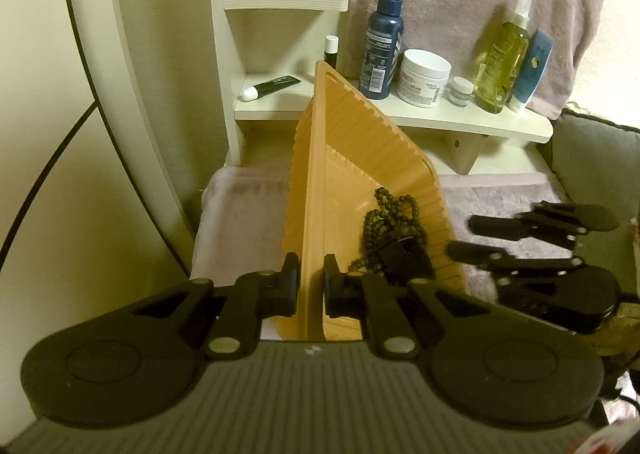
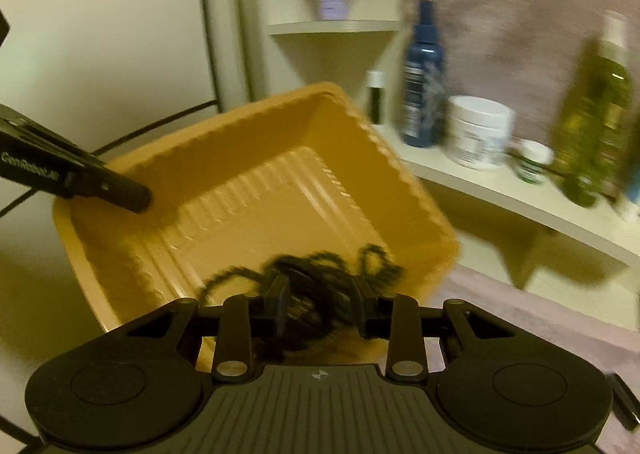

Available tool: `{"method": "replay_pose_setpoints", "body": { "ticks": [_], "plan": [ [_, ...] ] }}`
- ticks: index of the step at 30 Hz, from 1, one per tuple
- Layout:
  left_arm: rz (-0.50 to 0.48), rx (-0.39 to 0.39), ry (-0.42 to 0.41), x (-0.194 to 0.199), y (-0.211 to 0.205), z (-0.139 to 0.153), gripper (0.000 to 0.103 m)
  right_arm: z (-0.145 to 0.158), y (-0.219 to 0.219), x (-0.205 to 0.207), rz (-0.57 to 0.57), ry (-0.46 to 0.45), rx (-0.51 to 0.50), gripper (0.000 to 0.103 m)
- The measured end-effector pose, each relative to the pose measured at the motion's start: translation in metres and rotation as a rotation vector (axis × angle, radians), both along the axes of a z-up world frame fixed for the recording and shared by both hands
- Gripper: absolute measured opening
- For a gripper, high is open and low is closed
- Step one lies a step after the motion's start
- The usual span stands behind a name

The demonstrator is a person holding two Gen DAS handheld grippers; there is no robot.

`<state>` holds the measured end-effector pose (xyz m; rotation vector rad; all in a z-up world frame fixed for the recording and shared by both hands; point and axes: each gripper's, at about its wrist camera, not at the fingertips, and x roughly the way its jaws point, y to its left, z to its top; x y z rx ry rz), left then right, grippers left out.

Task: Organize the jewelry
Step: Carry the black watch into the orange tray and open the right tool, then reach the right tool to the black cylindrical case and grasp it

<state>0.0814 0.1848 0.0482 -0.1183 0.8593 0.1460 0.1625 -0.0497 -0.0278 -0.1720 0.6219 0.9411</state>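
The dark beaded jewelry (image 1: 394, 238) lies heaped in the near right corner of the orange tray (image 1: 360, 141), which tilts up off the pink cloth (image 1: 236, 213) on the desk. We judge the beads light, limp and tangle-prone: a strand will sag and drag its neighbours, so we would pinch a loop at the top of the heap, not the middle. The tray looks thin and flexible, light but likely to twist if gripped at one rim only. Our left gripper (image 1: 311, 286) has its fingers clenched on the tray's near wall. Our right gripper (image 2: 320, 306) hovers over the heap, fingers released, nothing pressed between them. Farther off, a shelf (image 1: 440, 121) carries bottles and a cream jar (image 1: 424, 77).
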Motion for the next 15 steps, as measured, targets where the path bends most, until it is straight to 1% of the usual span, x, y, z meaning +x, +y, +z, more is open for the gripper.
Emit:
{"method": "replay_pose_setpoints", "body": {
  "ticks": [15],
  "plan": [
    [0.002, 0.001, -0.002, 0.0, 0.0, 0.001, 0.011, -0.022, -0.133, 0.023, -0.311, -0.024, -0.083, 0.042]
  ]
}}
